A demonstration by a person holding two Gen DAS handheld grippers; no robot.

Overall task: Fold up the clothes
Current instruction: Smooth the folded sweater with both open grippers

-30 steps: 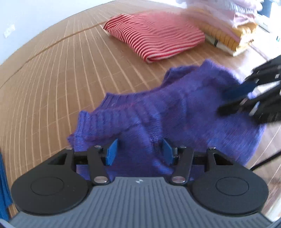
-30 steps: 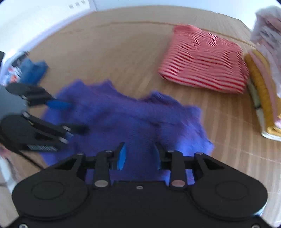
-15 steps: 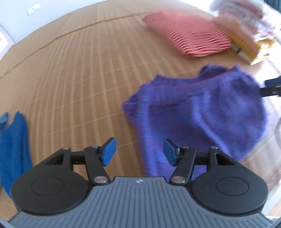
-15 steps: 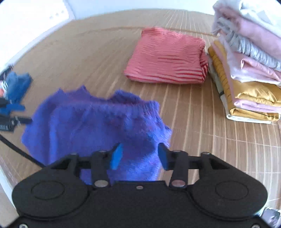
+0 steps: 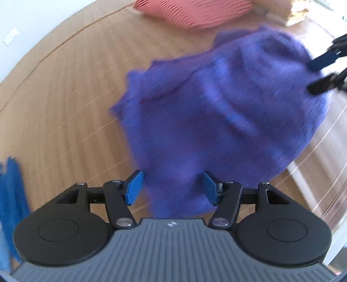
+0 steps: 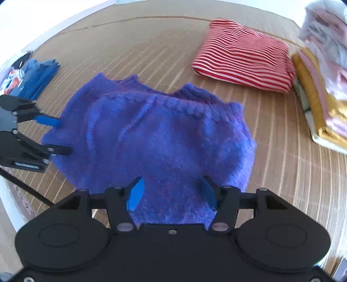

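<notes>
Purple sweater [image 6: 156, 134] lies bunched near the mat's [image 6: 151, 50] front edge, striped top [image 6: 243, 58] well beyond; left gripper [image 5: 171, 187] and right gripper [image 6: 171, 193] both gape wide, holding nothing; knit looks soft, light, limp, stretchy; best pinched at ribbed hem or shoulder seam.

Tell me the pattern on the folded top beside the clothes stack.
Red and white stripes, clearest in the right wrist view.

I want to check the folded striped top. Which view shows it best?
The right wrist view: the striped top lies whole and fairly sharp on the mat, beside the clothes stack. The left wrist view catches only a blurred part of it at the top edge, beyond the purple sweater.
</notes>
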